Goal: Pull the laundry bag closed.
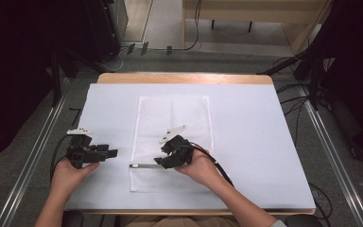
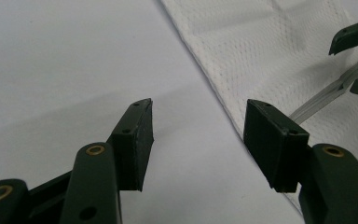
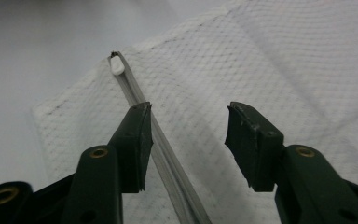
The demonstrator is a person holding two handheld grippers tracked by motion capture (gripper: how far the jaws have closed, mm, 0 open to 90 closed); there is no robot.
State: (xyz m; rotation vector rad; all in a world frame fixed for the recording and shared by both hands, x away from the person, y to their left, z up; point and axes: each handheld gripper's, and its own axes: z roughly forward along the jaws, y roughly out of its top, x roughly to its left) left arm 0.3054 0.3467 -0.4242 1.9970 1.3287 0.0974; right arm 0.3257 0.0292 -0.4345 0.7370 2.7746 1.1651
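A white mesh bag (image 1: 172, 142) is lying flat mid-table (image 1: 246, 142), its grey zipper (image 1: 146, 165) running across the near end. The risk, I judge: the right gripper (image 1: 166, 156), jaws apart and straddling the zipper (image 3: 168, 158) without pinching it, may close on mesh alone and bunch the fabric. The left gripper (image 1: 111, 153) is hovering released, holding nothing, just beside the bag's edge (image 2: 223, 93).

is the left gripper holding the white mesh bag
No, the left gripper is open over the bare table cover, beside the mesh bag.
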